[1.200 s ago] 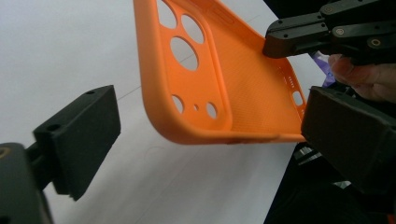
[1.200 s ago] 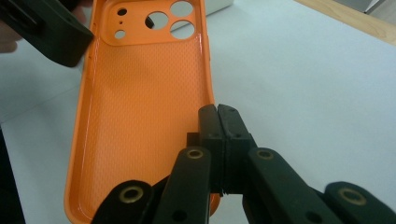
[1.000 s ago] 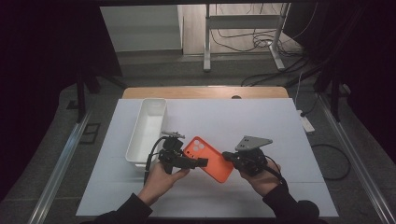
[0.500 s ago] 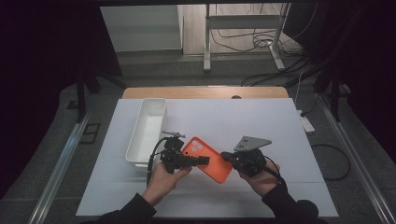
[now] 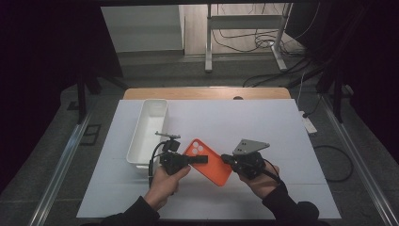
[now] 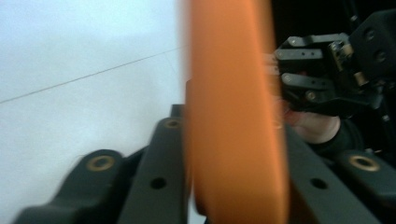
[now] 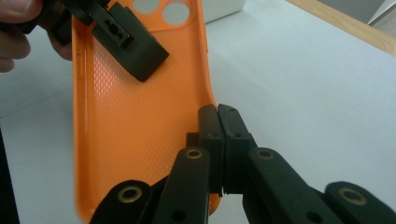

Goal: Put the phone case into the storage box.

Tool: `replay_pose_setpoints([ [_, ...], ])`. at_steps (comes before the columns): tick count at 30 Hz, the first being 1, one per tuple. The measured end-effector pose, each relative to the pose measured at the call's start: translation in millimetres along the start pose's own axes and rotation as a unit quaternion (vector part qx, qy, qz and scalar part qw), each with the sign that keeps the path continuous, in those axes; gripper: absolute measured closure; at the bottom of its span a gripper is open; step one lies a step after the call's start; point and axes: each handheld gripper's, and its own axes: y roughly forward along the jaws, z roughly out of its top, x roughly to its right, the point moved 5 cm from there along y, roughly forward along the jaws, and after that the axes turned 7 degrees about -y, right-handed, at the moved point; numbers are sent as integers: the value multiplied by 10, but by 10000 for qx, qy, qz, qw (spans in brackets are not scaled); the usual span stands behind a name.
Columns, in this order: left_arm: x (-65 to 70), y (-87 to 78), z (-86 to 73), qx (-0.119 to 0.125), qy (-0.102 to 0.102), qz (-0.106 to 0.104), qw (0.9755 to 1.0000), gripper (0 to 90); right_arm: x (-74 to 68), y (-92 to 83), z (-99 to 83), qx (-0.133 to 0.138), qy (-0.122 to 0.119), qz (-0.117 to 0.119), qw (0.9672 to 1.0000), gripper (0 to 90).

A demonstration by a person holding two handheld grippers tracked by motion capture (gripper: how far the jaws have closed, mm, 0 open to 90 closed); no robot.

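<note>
I see an orange phone case (image 5: 208,160), empty, its dimpled inside and camera cutouts facing up, held diagonally above the white table beside the white bin.

Left gripper (image 5: 200,159) points toward the right gripper (image 5: 226,158), jaws clamped. Right gripper jaws are pressed together, tips facing the left gripper. Each hand (image 5: 165,181) grips its gripper from behind, forearms converging.
</note>
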Motion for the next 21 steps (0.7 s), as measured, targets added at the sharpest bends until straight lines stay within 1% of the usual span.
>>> replay_pose_setpoints([
  [3, 7, -6, -1, 34, -55, -19, 10000, 840, 0, 5, 3, 22, -27, 5, 10000, 873],
  [6, 7, -14, -2, 12, 42, 90, 9999, 845, 3, 12, -6, 9, -61, 53, 10000, 847],
  [7, 7, -14, -2, 12, 42, 90, 9999, 845, 4, 18, -8, 24, -27, 131, 9999, 803],
  [8, 6, -17, -2, -3, 79, 134, 9999, 845, 8, 13, -7, 30, 13, 114, 9999, 771],
  [10, -1, -23, 0, -8, 93, 154, 9998, 845, 14, 7, -3, 45, 77, 187, 9998, 684],
  [11, -11, -31, 4, -17, 137, 194, 9997, 845, 14, 7, -3, 45, 77, 187, 9998, 684],
  [12, -15, -40, 7, -34, 167, 234, 9996, 845, 30, 4, -7, 4, 213, 218, 9995, 631],
  [13, -17, -45, 9, -30, 177, 251, 9995, 845, 40, 2, -13, -17, 301, 235, 9993, 601],
  [16, -24, -64, 17, -34, 249, 296, 9992, 845, 74, -9, -25, -68, 473, 333, 9983, 498],
  [18, -20, -76, 21, -65, 335, 340, 9988, 845, 107, -27, -24, -23, 622, 387, 9973, 409],
  [19, -20, -76, 21, -65, 335, 340, 9988, 845, 107, -27, -24, -23, 622, 387, 9973, 409],
  [21, -18, -85, 24, -100, 402, 409, 9983, 845, 125, -50, -18, -10, 653, 465, 9968, 313],
])
